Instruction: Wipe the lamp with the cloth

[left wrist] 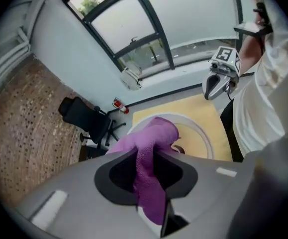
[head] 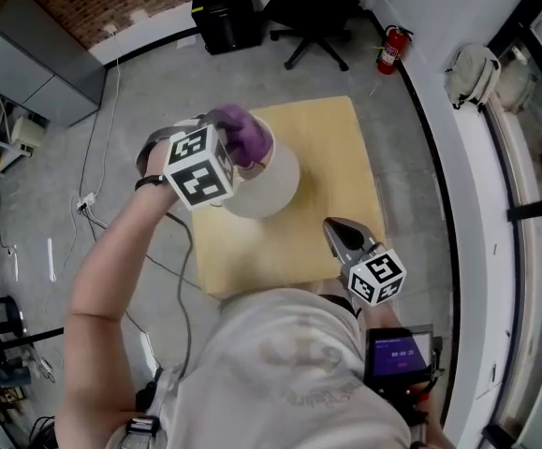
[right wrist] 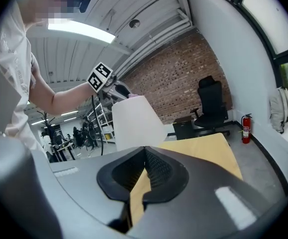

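The left hand-held gripper (head: 240, 155) pinches the cloth (head: 245, 133) at the lamp's (head: 275, 191) top; the right hand-held gripper (head: 338, 233), pressed together, hangs over the worktop's (head: 331, 152) near right.

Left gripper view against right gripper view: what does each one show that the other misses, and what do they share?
Only the left gripper view shows the purple cloth pinched in its jaws, the open top of the lamp shade from above, the windows and the right gripper. Only the right gripper view shows its jaws together and empty, the shade's side, ceiling lights, shelves and the left gripper at the shade's top. Both show the wooden table, the office chair and the fire extinguisher.
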`<state>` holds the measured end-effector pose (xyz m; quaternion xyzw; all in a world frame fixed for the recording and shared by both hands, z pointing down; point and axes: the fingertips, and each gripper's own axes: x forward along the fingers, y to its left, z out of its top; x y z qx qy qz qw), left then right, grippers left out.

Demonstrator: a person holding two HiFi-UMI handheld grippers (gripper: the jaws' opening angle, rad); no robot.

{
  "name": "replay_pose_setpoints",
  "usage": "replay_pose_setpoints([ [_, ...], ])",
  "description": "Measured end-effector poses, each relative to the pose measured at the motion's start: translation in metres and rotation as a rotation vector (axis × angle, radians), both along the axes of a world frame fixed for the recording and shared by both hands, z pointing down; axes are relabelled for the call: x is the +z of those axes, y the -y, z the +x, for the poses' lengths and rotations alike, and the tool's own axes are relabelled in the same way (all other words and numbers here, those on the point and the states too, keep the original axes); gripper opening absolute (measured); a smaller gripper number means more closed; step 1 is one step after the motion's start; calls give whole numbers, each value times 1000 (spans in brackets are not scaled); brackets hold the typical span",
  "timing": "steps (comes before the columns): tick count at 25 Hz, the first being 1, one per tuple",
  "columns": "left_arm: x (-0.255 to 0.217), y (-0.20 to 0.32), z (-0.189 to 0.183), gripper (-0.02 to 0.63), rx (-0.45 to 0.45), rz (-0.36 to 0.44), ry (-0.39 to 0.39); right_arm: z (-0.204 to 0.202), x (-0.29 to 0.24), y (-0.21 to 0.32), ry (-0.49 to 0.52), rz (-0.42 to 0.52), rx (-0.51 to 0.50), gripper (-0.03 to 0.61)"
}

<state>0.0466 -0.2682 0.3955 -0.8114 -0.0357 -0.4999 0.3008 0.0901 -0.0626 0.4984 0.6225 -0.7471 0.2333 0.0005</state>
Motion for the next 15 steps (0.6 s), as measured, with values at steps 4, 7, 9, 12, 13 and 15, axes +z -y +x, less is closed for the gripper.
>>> replay_pose_setpoints([
  [4, 10, -16, 18, 82, -39, -87, -16, 13, 3, -14, 18, 10, 15, 14],
  [7, 25, -20, 11, 80, -47, -187, 89, 22, 6, -20, 24, 17, 22, 14],
  [9, 37, -21, -4, 81, -39, -239, 213, 26, 7, -22, 31, 20, 23, 14],
  [12, 43, -26, -19, 80, -51, -300, 342, 27, 6, -22, 40, 23, 17, 14],
  [13, 40, -22, -23, 80, -53, -278, 375, 25, 5, -21, 40, 27, 13, 14],
  [15, 28, -4, -29, 80, -56, -152, 411, 21, 0, -14, 34, 41, 7, 14],
])
